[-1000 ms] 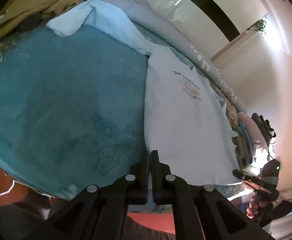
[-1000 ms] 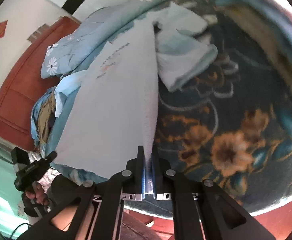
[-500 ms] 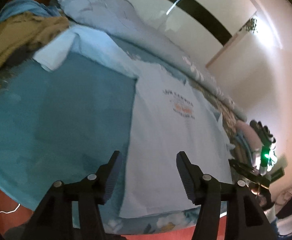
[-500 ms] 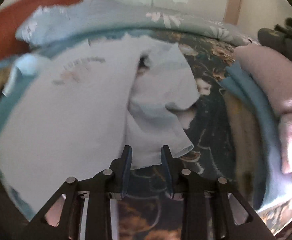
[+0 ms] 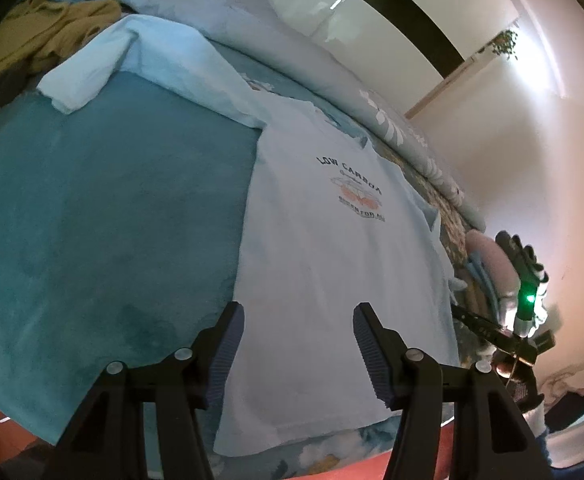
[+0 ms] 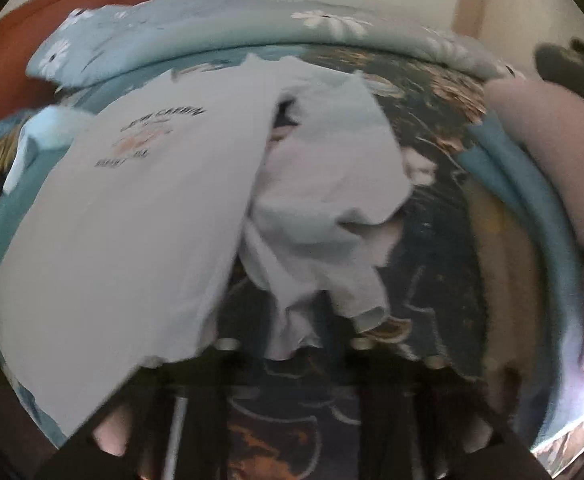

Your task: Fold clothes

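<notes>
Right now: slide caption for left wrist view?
Left claw open above the hem of a pale printed T-shirt spread on a teal bedspread.

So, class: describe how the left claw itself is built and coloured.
The left claw is matte black, with two angular arms ending in ribbed, dark bluish pads. Round silver screw heads dot its linkages. No cables or markings show.

Teal bed [image 5: 103,216] under pale T-shirt [image 5: 324,280] (printed side up)
</notes>
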`<state>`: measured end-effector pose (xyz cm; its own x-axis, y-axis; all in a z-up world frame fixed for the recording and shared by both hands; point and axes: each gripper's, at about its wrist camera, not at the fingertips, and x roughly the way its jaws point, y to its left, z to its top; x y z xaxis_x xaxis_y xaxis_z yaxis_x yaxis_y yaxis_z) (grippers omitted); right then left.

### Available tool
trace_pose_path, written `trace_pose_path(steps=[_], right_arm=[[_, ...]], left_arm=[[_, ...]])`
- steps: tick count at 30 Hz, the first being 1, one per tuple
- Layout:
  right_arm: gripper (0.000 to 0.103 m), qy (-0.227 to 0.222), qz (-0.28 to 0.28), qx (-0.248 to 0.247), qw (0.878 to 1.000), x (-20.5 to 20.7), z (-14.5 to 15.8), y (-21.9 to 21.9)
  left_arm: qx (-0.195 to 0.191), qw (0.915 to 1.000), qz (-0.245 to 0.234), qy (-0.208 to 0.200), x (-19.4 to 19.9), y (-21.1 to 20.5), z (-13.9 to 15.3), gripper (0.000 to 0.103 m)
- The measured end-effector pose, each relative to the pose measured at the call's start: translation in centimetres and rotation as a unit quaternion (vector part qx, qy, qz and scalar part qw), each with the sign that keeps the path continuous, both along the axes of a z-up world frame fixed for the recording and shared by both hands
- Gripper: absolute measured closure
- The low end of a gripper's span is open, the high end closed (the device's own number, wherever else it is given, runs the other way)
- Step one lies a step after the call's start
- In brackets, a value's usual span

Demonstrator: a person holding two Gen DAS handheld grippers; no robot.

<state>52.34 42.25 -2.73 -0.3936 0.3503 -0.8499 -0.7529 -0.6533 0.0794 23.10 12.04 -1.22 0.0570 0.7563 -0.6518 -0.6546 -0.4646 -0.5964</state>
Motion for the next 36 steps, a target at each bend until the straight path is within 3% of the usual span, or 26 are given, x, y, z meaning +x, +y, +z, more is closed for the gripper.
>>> trace_pose_path(steps=[2, 4, 7, 10, 20, 28, 32, 36], right_arm=[[0.093, 0.036, -0.021, -0.021, 0.999, 1.2, 1.0, 0.8], [0.093, 0.108, -0.045, -0.043, 0.992, 2.7, 3.2, 1.9], [0.093, 0.198, -0.064, -0.059, 0.976, 4.1, 7.0, 3.2], [0.093, 0.261, -0.072, -0.082, 0.959, 4.2, 10.0, 4.7], [0.093, 0.435, -0.090, -0.158, 0.882, 2.9, 19.1, 9.6], [0.093, 0.407, -0.014, -0.169, 0.898, -10.6, 21.8, 9.8], [0.093, 0.365, 0.025, -0.186, 0.912, -18.8, 20.0, 9.3], [0.093, 0.310, 0.053, -0.216, 0.924, -26.6, 15.6, 8.7]], left_arm=[[0.005, 1.0000, 0.003, 0.001, -0.3, -0.1, 0.1, 0.042], [0.007, 1.0000, 0.004, 0.003, -0.7, 0.0, 0.2, 0.042], [0.015, 0.9999, 0.004, 0.007, -1.4, 0.3, 0.6, 0.042], [0.024, 0.9997, 0.005, 0.007, -2.1, 0.4, 1.0, 0.041], [0.045, 0.9987, 0.023, 0.000, -5.2, -0.1, 1.1, 0.039], [0.061, 0.9975, 0.036, -0.005, -7.5, -0.9, 1.2, 0.038], [0.057, 0.9974, 0.045, -0.007, -8.7, -1.7, 1.0, 0.038], [0.053, 0.9971, 0.053, -0.010, -9.7, -2.5, 0.5, 0.038]])
